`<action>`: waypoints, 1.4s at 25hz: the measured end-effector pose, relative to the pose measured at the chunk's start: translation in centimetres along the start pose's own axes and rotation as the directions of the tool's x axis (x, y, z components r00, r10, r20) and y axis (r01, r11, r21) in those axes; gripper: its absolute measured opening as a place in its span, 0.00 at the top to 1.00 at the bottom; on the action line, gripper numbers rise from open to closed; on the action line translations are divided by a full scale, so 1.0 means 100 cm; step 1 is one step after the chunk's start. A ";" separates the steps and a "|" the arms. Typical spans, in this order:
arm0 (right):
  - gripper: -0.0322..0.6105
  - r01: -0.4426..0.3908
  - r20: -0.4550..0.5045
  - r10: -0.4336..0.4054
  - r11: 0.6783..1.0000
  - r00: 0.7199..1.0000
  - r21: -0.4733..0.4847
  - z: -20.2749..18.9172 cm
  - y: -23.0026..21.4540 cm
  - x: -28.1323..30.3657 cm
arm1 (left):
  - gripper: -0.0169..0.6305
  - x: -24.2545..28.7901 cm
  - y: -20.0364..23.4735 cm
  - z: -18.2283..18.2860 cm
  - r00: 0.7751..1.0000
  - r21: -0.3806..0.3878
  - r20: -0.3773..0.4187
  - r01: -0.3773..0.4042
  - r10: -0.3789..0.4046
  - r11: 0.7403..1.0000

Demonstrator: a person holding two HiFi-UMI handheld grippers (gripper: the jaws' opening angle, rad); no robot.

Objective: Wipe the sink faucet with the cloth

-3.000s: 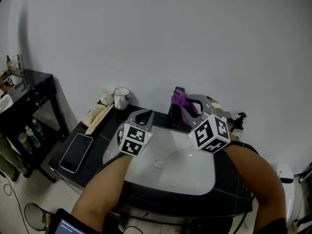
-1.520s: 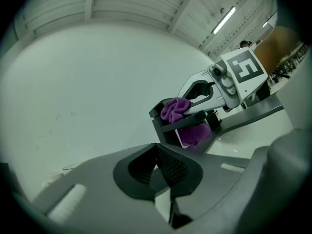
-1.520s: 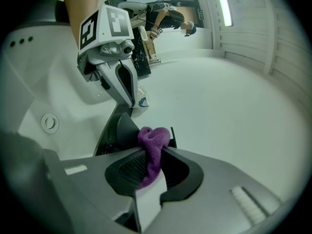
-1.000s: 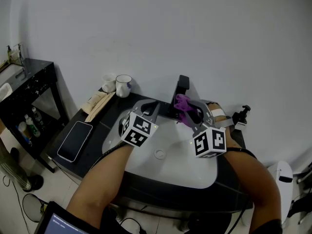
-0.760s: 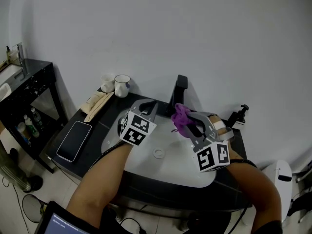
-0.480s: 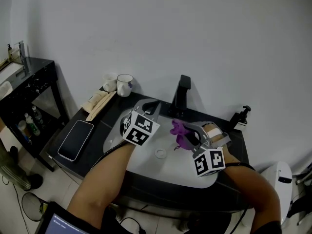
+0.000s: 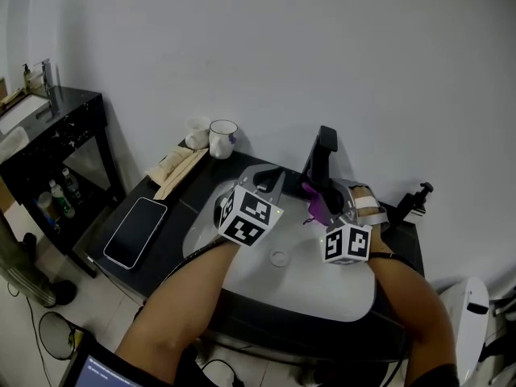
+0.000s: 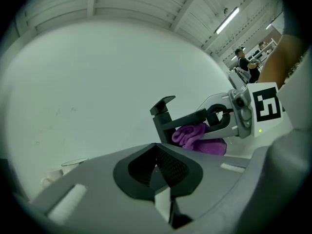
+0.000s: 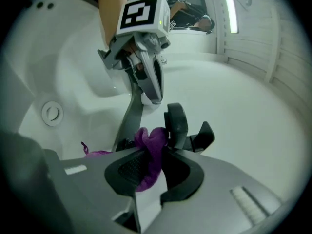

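The black faucet [image 7: 321, 156] stands at the back rim of the white sink [image 7: 339, 289]. My right gripper [image 7: 316, 193] is shut on the purple cloth [image 7: 317, 209] and holds it against the lower front of the faucet. In the right gripper view the cloth [image 9: 148, 152] bulges between my jaws, right beside the faucet [image 9: 176, 123]. My left gripper [image 7: 272, 177] hovers over the basin's back left, shut with nothing in it. Its own view shows the pads meeting [image 8: 156, 165], with the faucet [image 8: 163, 118] and cloth [image 8: 197, 138] ahead.
A drain [image 7: 279, 257] sits mid-basin. On the dark counter lie a phone [image 7: 139, 230], a folded packet [image 7: 179, 168] and two cups [image 7: 222, 138]. A black soap pump [image 7: 415, 202] stands at the right. A black side table [image 7: 56, 123] is at the far left.
Over the last second my right gripper carried the cloth off the faucet and down over the basin, then back up against the faucet. The left gripper stayed shut, hardly moving.
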State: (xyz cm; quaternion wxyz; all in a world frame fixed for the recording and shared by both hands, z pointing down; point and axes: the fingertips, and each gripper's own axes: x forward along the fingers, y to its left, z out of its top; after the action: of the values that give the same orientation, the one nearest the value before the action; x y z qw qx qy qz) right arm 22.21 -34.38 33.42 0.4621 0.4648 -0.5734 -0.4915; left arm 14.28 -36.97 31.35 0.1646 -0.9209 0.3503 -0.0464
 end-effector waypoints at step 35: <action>0.84 -0.116 -0.020 0.117 0.992 0.993 0.050 -0.008 0.026 -0.013 | 0.95 0.001 0.002 -0.007 1.000 -0.001 -0.022 0.006 -0.006 1.000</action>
State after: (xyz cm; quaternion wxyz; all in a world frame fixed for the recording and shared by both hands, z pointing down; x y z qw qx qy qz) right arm 22.93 -32.99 35.99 0.4854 0.4472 -0.6059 -0.4442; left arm 14.12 -37.37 31.97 0.1602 -0.9214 0.3495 -0.0571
